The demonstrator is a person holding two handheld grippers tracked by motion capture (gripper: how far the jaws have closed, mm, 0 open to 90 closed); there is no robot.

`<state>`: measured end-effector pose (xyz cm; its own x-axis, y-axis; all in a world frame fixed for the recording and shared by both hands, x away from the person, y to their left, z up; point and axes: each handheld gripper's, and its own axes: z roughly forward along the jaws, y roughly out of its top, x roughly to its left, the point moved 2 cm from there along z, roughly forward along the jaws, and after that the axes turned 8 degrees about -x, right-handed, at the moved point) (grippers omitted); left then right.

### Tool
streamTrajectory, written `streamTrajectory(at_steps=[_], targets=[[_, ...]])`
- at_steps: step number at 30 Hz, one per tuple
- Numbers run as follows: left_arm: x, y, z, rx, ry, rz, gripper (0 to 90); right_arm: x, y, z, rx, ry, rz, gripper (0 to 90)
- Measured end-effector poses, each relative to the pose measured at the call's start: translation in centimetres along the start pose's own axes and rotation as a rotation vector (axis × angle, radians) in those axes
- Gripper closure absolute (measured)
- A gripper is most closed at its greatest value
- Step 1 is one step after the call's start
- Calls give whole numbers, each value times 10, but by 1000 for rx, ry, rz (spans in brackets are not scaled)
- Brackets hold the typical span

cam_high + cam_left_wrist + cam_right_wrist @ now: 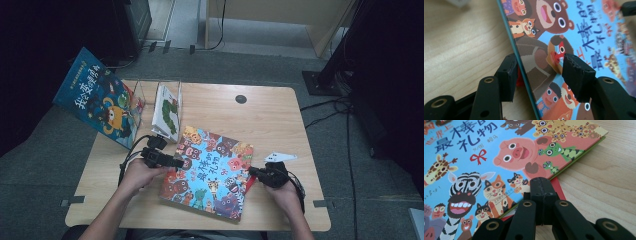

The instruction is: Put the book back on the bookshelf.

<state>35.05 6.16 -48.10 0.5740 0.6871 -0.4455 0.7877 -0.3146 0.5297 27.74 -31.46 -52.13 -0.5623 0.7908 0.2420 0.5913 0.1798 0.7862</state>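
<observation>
- The desk [280,107] is light wood with rounded corners and a small dark round plug toward 12 o'clock.
- The animal picture book [207,172] lies flat on the desk a little toward 6 o'clock of the middle, cover up, blue with cartoon animals and Chinese lettering; a red thing peeks out from under its edges in both gripper views.
- A second blue picture book [97,97] leans tilted at the desk's 10 o'clock corner, hanging past the edge.
- A clear stand [160,100] at 11 o'clock holds a white book with a green caterpillar [169,112], upright.
- The left gripper [175,162] sits at the animal picture book's 9 o'clock edge. In the left gripper view its jaws stand about half open and straddle that edge, one below on the desk side and one above the cover; neither pad clearly presses on it.
- The right gripper [251,171] is at the book's 3 o'clock edge, jaws fully closed pad to pad, tips touching the book's edge, nothing between them.
</observation>
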Motion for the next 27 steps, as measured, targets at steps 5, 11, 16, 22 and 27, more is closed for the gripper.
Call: streamTrajectory(at_steps=[5,11,16,22,27], targets=[[-10,13,-20,-21,-30,7,476,1,1,2,-1,1,-13,900],[-19,30,-41,-26,4,49,483,8,5,11,-3,12,-37,900],[-29,41,-50,-2,-12,54,522,11,7,16,-1,29,-39,900],[-34,59,-59,-18,-2,53,572,19,14,29,-5,45,-62,900],[-40,70,-67,1,-15,49,611,24,18,37,-11,48,-89,900]])
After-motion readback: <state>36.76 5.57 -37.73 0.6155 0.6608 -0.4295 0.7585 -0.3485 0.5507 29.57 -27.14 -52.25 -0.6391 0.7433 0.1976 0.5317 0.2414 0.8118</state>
